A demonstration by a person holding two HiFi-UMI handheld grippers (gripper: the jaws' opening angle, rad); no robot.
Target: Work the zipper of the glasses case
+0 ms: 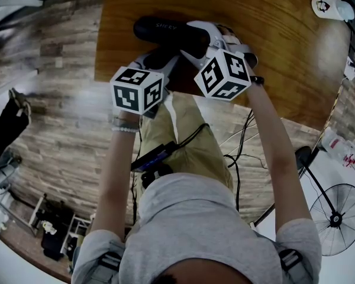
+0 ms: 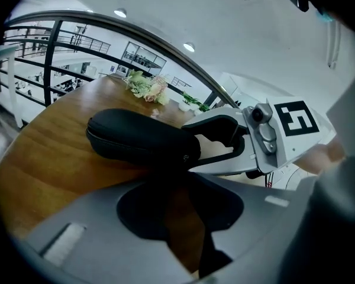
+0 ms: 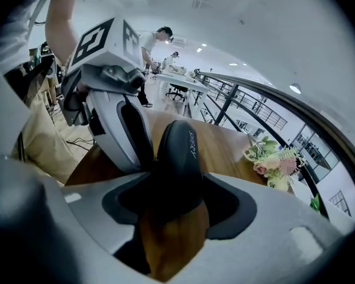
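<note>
Near bench (image 1: 272, 40) front edge: black glasses case (image 1: 171, 33)
Right tool (image 3: 176, 203): clamped on case's end
Left tool (image 2: 178, 201): slightly spread, tips at case

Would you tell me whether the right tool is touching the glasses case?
Touching: in the left gripper view the right tool clamps the end of the glasses case, one jaw above and one below it.

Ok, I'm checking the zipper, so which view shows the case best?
The left gripper view: the case lies side-on, its zipper line running along it. The right gripper view shows it end-on; the head view shows its top, partly hidden.
</note>
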